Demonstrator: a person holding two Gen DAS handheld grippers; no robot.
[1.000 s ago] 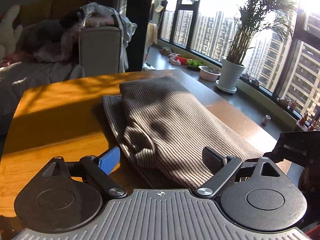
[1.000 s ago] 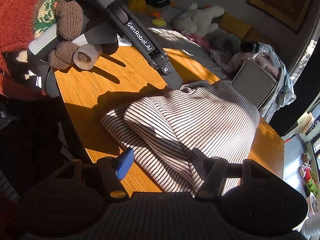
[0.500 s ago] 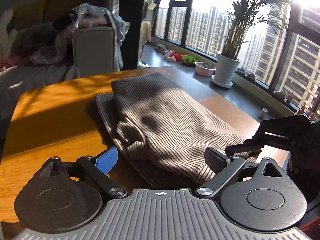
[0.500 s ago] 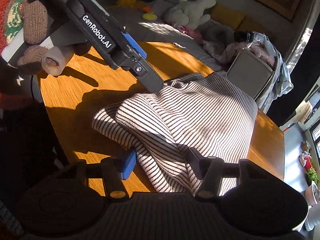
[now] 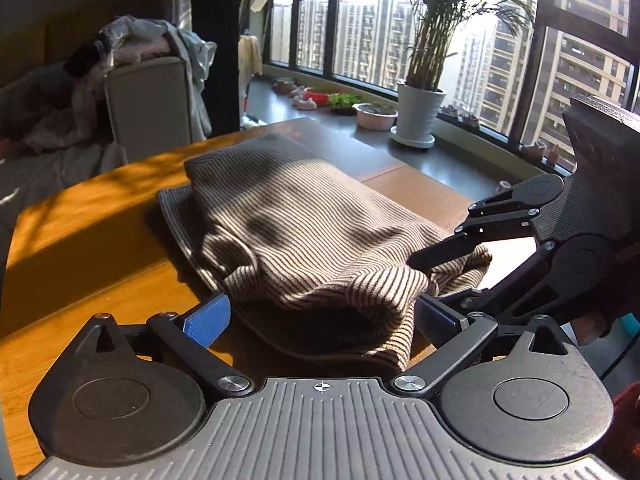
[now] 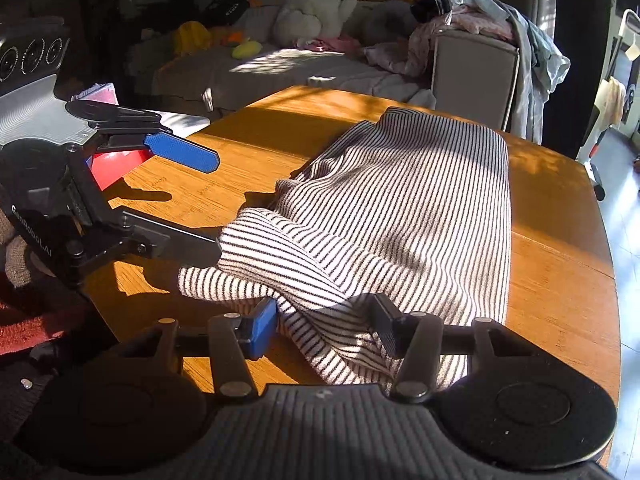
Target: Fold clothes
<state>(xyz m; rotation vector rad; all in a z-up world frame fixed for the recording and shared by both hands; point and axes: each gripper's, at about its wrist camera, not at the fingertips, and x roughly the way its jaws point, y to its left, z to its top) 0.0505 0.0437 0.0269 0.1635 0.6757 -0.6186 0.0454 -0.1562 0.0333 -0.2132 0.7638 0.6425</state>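
Between the fingers of the right gripper (image 6: 324,326), at the six o'clock edge of its own view, sits a bunched fold of the striped garment (image 6: 400,216); the blue pad touches the cloth on one side and the dark pad on the other, so the jaws, roughly half spread, are pinching that fold. From the left wrist view the same gripper reaches in from three o'clock with one dark finger laid over the garment's corner. The left gripper (image 5: 320,316) has its jaws opening, now nearly as wide as they go; the raised near hem of the garment lies between the fingers, but neither pad presses on it. In the right wrist view this gripper comes in from nine o'clock, its lower dark finger tip right at the garment's folded edge and its blue pad hanging free above the wood. The garment lies folded on the wooden table (image 6: 560,280), stretching away toward twelve o'clock. Beyond the table, a potted plant (image 5: 420,116) stands by the windows at one o'clock, and a white plush toy (image 6: 316,4) sits on the sofa at twelve.
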